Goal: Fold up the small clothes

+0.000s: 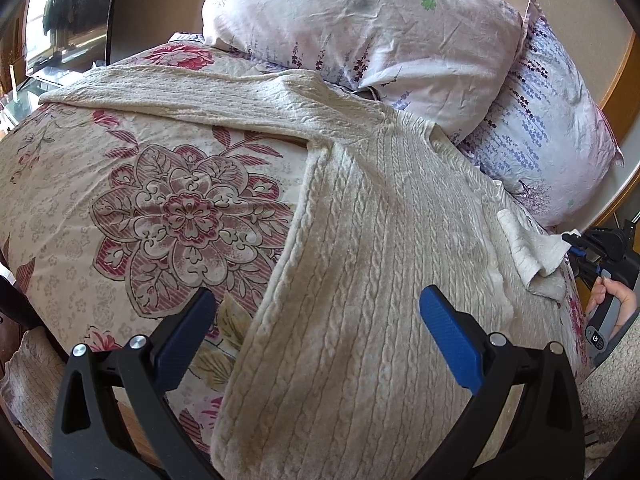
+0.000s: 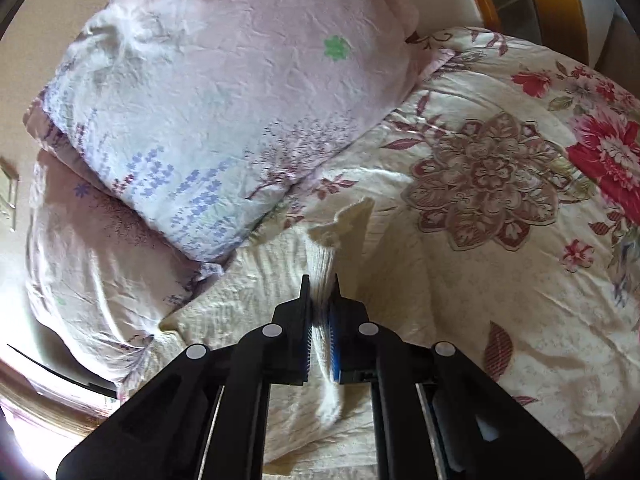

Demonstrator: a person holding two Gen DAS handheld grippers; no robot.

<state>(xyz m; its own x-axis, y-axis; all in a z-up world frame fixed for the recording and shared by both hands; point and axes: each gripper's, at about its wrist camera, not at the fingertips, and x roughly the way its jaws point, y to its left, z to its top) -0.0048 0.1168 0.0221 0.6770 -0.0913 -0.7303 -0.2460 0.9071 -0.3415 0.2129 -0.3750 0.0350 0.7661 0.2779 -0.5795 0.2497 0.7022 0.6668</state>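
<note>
A cream cable-knit sweater [image 1: 360, 260] lies spread on the flowered quilt [image 1: 120, 200], one sleeve stretched toward the far left. My left gripper [image 1: 316, 296] hovers open over the sweater's lower body, with its blue pads wide apart and nothing pinched. At the right edge of the left wrist view, my right gripper [image 1: 572, 240] grips the other sleeve's cuff [image 1: 532, 252], with a hand behind it. In the right wrist view, the right gripper [image 2: 321, 284] is shut on that bunched cream fabric [image 2: 320, 256], lifted off the sweater [image 2: 248, 280] below.
Two pale floral pillows [image 1: 360, 20] [image 1: 552, 120] are stacked at the head of the bed, close to the sweater's shoulder. A wooden headboard [image 1: 616, 76] curves behind them. More quilt [image 2: 500, 200] stretches right in the right wrist view. A window [image 1: 68, 20] shows far left.
</note>
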